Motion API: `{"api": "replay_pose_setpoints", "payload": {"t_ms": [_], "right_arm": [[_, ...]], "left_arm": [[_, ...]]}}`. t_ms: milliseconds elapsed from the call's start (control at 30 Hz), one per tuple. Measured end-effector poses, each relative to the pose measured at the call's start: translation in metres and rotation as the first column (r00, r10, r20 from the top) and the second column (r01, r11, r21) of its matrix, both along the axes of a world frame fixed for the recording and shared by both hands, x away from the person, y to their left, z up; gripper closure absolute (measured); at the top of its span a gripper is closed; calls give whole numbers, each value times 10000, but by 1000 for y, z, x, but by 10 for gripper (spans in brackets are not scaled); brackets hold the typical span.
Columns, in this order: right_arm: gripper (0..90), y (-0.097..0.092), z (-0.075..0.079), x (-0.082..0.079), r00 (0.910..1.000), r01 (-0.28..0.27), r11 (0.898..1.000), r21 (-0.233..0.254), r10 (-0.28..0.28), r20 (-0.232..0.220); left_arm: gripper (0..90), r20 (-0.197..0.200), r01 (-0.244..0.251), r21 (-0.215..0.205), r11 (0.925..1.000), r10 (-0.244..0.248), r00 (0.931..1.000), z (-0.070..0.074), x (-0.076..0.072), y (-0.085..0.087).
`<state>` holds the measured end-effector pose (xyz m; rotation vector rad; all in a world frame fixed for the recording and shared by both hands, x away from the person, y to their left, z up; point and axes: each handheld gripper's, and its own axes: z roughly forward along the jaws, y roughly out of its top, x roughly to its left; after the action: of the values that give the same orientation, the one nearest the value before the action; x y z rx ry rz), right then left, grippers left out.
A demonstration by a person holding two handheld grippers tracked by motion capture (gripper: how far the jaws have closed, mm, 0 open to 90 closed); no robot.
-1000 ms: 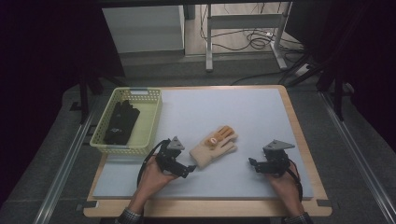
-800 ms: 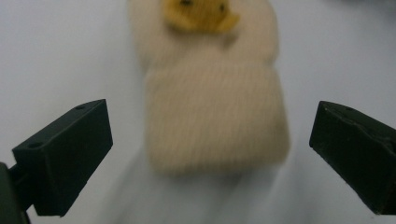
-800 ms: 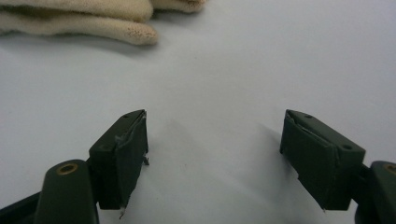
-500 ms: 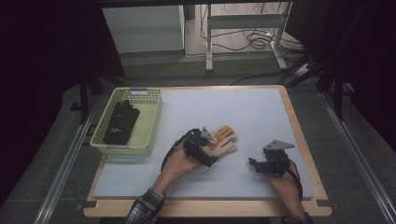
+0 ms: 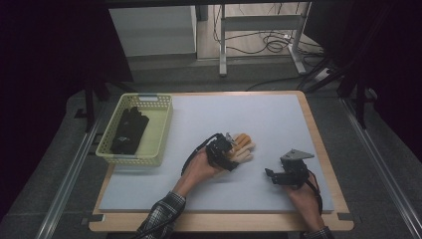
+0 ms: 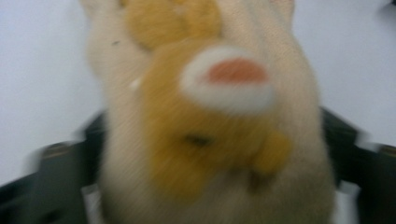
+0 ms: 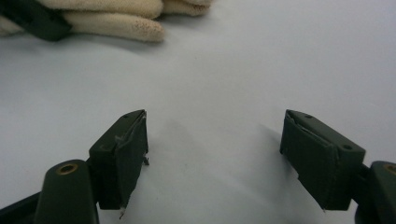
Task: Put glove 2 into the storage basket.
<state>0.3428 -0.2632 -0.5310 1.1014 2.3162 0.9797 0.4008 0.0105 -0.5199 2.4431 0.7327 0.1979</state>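
A cream knitted glove (image 5: 245, 147) with orange patches lies flat near the middle of the white table top (image 5: 259, 114). My left gripper (image 5: 225, 152) is over its cuff end. In the left gripper view the glove (image 6: 210, 116) sits blurred between the two black jaws, which stand wide on either side of it, open (image 6: 215, 135). My right gripper (image 5: 272, 175) rests on the table toward the front right, apart from the glove. Its jaws are open with bare table between them (image 7: 212, 135). The glove's cream fingers (image 7: 112, 21) show at the top left of the right gripper view.
A pale yellow-green basket (image 5: 164, 127) stands at the table's left side and holds a dark glove (image 5: 128, 130). A wooden border (image 5: 318, 144) runs round the table. Beyond the far edge are a cabinet and metal legs with cables on the floor.
My left gripper has moved right and forward from the front left of the table onto the glove's cuff end. The right gripper has stayed where it was.
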Motion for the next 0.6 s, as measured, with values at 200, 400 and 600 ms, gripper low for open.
{"api": "replay_pose_setpoints", "payload": {"t_ms": [200,400,600], "right_arm": [[231,0,0,0,10000,0,10000,-6,0,3],[231,0,0,0,10000,-3,10000,0,3,5],[231,0,0,0,10000,1,10000,6,-1,-5]], "left_arm": [[526,-231,-252,-266,9993,246,9994,5,-2,4],[622,-53,-570,-523,9970,568,9984,19,-3,12],[628,64,-851,-692,9940,857,9963,33,-4,22]]}}
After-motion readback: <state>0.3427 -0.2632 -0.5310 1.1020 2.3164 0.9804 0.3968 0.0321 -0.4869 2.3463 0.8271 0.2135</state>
